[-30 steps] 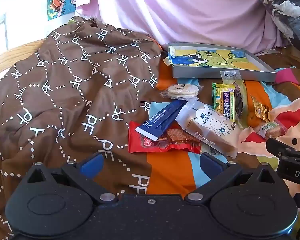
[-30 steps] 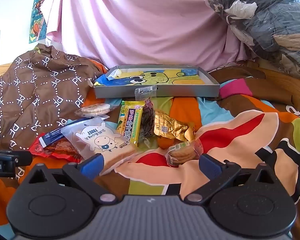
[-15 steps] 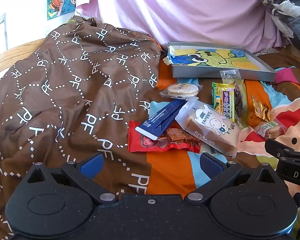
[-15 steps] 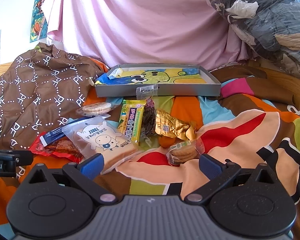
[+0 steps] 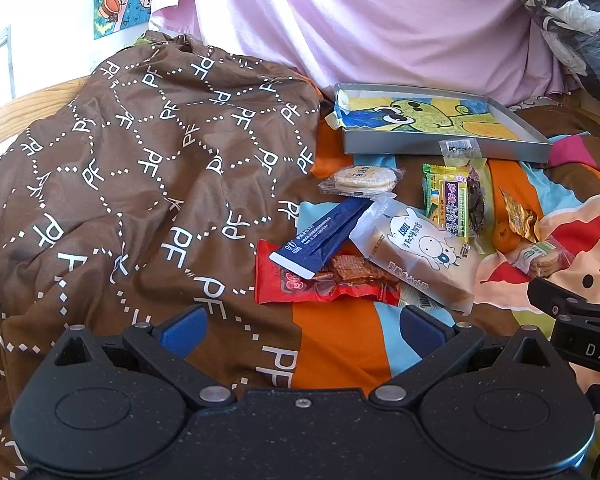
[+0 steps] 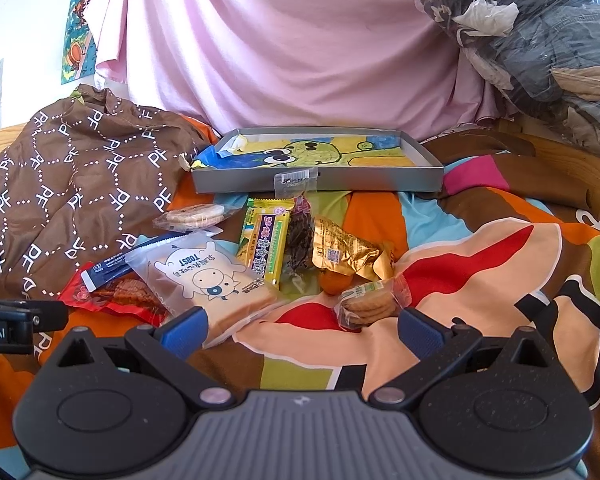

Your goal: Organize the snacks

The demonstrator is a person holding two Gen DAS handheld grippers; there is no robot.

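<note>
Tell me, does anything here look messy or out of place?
Yes. The snack packets lie jumbled on the bedspread, the blue sachet across the red packet, while the tray behind holds none; its drawing's corner curls over the rim.

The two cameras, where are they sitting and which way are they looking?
Left wrist: rides on the left tool, facing the brown blanket and snacks; the right tool's edge shows.
Right wrist: rides on the right tool, facing the cookie pack and grey tray; the left tool peeks in.
Both see the toast bag and tray.
</note>
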